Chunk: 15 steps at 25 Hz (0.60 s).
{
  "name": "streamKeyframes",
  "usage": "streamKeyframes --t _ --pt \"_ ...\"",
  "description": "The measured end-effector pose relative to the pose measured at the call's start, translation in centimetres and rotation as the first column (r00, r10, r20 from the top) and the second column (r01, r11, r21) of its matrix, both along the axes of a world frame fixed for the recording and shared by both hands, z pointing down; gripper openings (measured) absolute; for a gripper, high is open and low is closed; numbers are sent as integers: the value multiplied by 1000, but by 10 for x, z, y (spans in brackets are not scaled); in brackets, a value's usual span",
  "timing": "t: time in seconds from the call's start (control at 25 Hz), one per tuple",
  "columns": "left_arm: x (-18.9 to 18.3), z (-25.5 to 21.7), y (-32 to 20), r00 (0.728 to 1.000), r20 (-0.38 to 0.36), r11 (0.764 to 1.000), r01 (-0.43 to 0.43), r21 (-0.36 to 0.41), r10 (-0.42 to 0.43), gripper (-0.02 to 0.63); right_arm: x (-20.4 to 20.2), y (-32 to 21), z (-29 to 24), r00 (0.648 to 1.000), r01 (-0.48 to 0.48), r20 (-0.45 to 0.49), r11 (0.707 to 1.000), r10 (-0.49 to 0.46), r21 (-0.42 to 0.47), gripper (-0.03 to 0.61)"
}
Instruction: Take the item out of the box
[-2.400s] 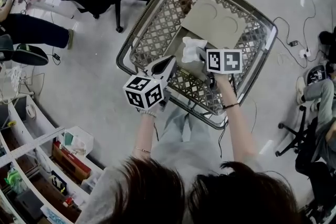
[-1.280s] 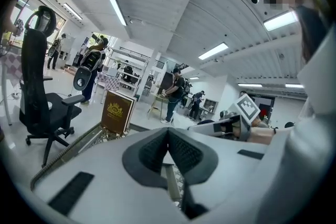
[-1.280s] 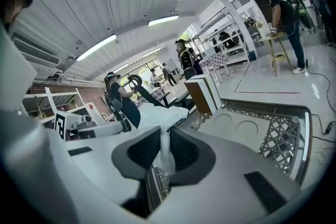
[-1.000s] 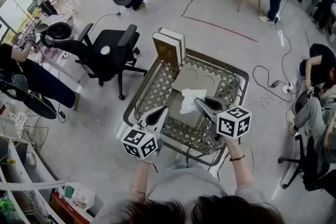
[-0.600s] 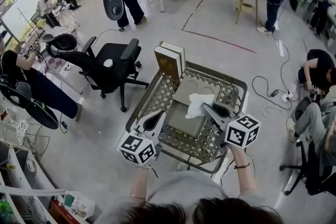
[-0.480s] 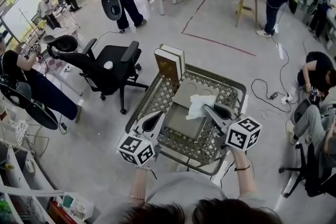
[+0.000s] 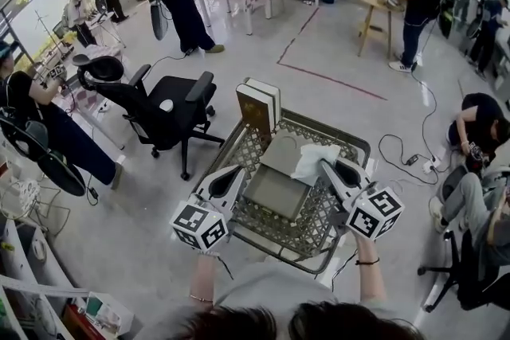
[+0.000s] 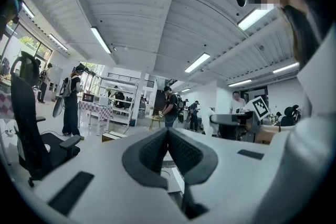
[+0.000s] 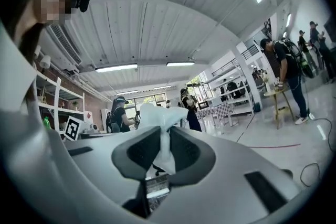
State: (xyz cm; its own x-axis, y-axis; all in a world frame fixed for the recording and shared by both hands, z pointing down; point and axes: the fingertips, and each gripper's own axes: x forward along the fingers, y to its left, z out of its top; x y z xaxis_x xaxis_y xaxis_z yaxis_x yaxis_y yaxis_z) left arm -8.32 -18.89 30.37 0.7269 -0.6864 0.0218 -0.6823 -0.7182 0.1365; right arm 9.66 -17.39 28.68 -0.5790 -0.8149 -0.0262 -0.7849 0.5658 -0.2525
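Note:
My right gripper (image 7: 325, 164) is shut on a white tissue (image 7: 315, 162) and holds it up above the wire basket (image 7: 319, 219); in the right gripper view the tissue (image 9: 160, 120) sticks up between the pinched pads of the right gripper (image 9: 164, 152). The grey tissue box (image 7: 276, 192) lies flat in the basket below and to the left of the tissue. Over the basket's left rim hovers my left gripper (image 7: 233, 172), its jaws closed together on nothing, as the left gripper view shows for the left gripper (image 8: 168, 147).
A grey lid (image 7: 287, 150) and an upright book-like box (image 7: 257, 107) stand at the basket's far end. A black office chair (image 7: 167, 109) is on the left. Several people work around the room; cables (image 7: 406, 155) run across the floor on the right.
Both grippers have risen and now point level. The tissue has come up and away from the box with the right gripper. The head view has tilted up to show more of the room.

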Motion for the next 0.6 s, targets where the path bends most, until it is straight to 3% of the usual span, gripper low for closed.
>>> streamKeyframes --t 0.6 --pt "-12 -26 -7 999 25 996 24 84 -26 17 21 -1 -20 979 -134 -135 982 151 131 69"
